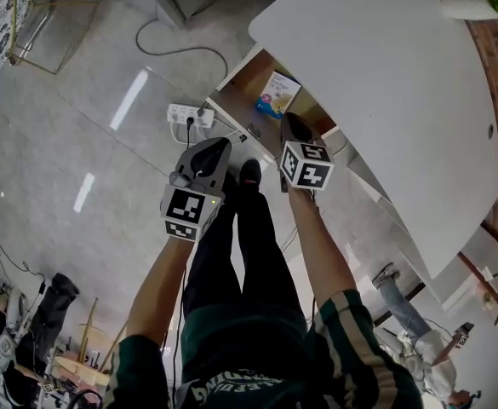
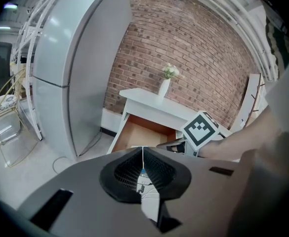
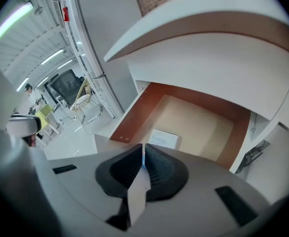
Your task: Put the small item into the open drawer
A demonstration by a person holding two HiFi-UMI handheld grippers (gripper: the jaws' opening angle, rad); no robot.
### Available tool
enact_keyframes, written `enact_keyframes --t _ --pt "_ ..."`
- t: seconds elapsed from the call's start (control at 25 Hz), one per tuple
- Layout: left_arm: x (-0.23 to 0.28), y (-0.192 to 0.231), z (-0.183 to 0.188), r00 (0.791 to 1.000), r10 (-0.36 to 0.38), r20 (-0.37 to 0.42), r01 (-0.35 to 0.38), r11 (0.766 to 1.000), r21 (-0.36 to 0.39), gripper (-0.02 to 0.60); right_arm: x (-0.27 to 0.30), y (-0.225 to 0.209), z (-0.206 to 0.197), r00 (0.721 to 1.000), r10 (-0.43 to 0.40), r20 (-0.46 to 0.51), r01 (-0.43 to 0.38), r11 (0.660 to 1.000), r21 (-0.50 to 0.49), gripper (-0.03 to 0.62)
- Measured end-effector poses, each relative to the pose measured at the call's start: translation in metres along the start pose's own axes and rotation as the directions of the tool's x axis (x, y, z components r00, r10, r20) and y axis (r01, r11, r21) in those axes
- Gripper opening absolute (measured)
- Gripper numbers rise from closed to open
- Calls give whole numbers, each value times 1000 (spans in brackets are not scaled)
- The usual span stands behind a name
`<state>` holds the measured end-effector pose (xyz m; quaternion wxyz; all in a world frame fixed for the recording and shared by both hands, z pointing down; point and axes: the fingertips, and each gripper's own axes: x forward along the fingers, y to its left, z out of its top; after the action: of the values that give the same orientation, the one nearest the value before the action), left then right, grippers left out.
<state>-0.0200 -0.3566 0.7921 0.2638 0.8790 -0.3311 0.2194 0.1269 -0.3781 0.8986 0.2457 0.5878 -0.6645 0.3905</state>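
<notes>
**Packet down, both grippers empty**

The white table (image 1: 376,75) has its drawer (image 3: 203,122) pulled out. Above the drawer's front edge hangs the right gripper (image 3: 143,151), jaws closed on nothing. The left gripper (image 2: 143,154), beside it, is closed and empty too. The small packet (image 3: 164,138) lies flat on the drawer's floor. Lift straight away, I'd say, without brushing it.

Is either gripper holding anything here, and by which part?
Nothing held: left gripper and right gripper are shut, empty; the small packet lies in the drawer.
</notes>
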Motion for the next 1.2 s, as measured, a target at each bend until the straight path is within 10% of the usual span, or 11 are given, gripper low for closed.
enact_keyframes --t 0.64,1.2 --pt "-47 -49 59 1000 -3 15 2 996 86 20 -108 53 45 990 102 95 -90 989 -122 34" --pt "-86 -44 202 979 31 203 -75 975 211 20 -199 66 177 934 130 333 -63 977 -206 33"
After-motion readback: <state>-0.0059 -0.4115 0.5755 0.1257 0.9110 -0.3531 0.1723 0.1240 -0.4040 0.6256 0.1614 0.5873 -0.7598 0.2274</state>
